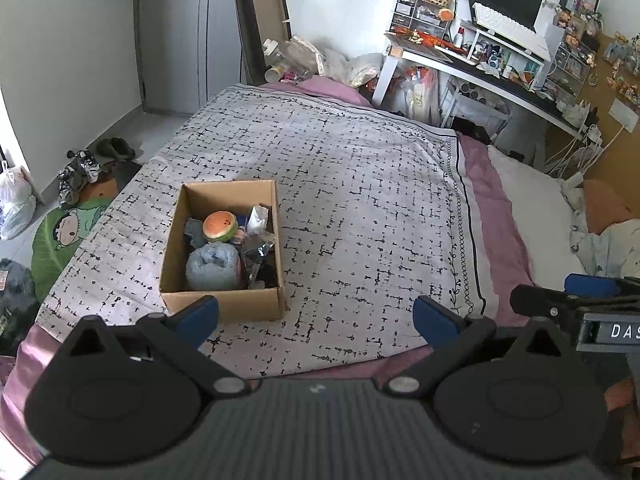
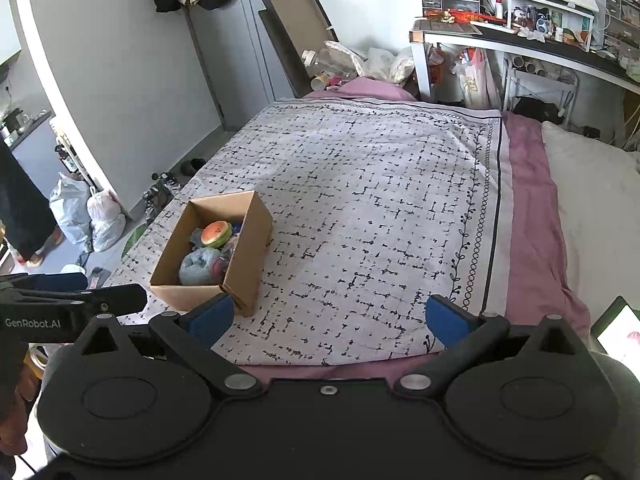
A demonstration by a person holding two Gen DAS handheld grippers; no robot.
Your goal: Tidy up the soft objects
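Observation:
An open cardboard box [image 1: 224,304] stands on the patterned bedspread [image 1: 360,200], near its left front corner. Inside lie a round orange and green plush [image 1: 219,227], a rolled blue-grey soft thing [image 1: 214,267] and some dark and clear wrapped items [image 1: 260,240]. The box also shows in the right wrist view [image 2: 248,264], with the plush [image 2: 216,234] and the blue-grey roll [image 2: 200,266]. My left gripper [image 1: 316,320] is open and empty, held above the bed's front edge, right of the box. My right gripper [image 2: 328,318] is open and empty, further right.
A pillow [image 1: 532,208] lies at the bed's right side. A cluttered desk [image 1: 480,60] stands at the back right. Bags and bottles [image 1: 304,60] pile past the bed's far end. Shoes [image 1: 80,172] and plastic bags [image 2: 88,216] lie on the floor at left.

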